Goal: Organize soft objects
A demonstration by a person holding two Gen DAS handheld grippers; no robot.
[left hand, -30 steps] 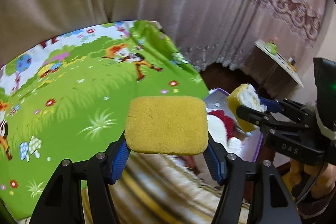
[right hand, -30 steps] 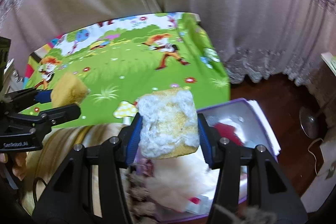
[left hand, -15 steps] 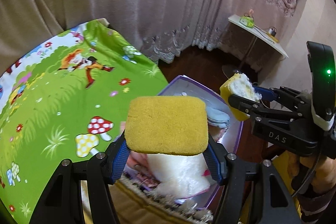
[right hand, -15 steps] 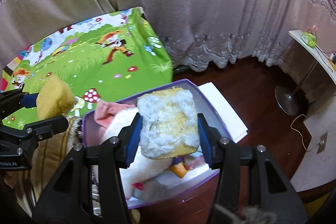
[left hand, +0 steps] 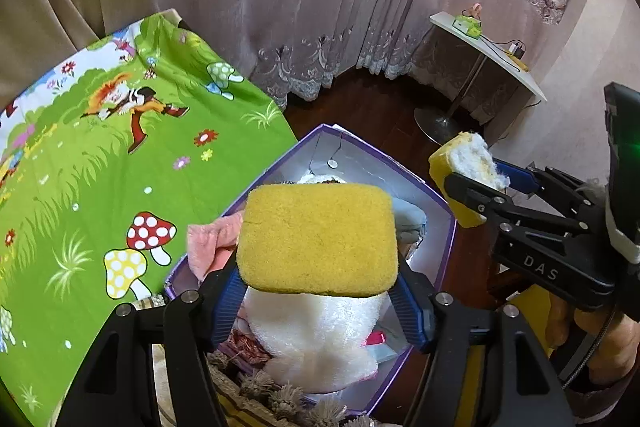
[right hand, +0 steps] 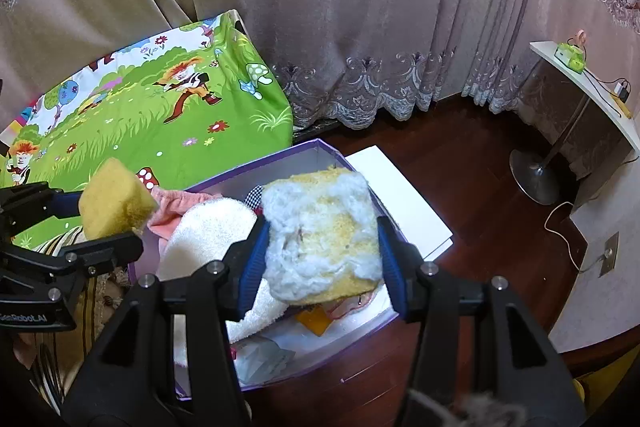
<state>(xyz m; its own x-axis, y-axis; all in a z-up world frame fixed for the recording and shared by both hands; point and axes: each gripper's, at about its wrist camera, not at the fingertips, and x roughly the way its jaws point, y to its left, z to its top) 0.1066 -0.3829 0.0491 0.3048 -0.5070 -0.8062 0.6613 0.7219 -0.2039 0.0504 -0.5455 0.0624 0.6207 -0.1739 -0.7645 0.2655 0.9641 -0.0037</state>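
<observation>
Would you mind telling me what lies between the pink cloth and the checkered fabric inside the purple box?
The white plush towel lies between the pink cloth and checkered fabric, in the right wrist view.

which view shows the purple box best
The right wrist view: the purple-rimmed cardboard box shows its far, right and near walls, plus the white plush toy inside. In the left wrist view the box is mostly hidden behind the yellow rectangular sponge in the left gripper.
</observation>
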